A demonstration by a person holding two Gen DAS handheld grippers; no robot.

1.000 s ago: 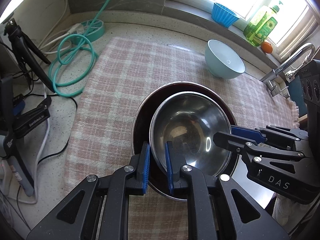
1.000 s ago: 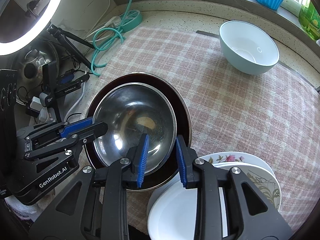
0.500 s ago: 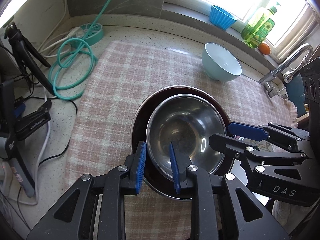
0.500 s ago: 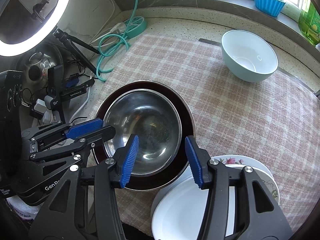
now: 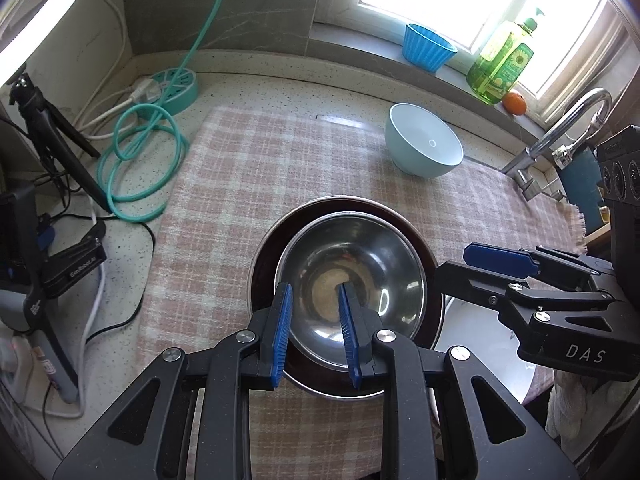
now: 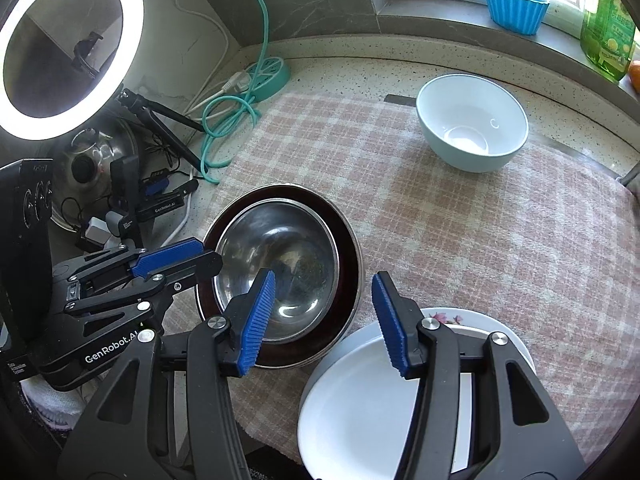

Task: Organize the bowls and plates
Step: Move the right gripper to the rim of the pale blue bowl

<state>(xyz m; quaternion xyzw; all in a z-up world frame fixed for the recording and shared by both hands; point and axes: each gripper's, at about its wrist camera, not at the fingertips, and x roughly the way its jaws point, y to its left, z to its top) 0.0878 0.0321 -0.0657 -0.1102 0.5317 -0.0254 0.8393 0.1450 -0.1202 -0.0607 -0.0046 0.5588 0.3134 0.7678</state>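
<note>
White plates [image 6: 360,400] stacked nearest, touching dark bowl [image 6: 348,240]. Steel bowl [image 5: 352,280] nested inside it on checked cloth [image 6: 480,240]. Blue bowl [image 6: 472,128] far, apart. Left gripper [image 5: 314,330] part-open astride steel rim; right gripper [image 6: 324,320] wide, empty.

Right gripper [image 6: 323,322] jaws apart, above steel bowl [image 6: 280,268] nested in dark bowl [image 6: 352,256]. White plates [image 6: 360,400] at desk's near edge. Pale blue bowl [image 6: 472,128] toward far edge.
</note>
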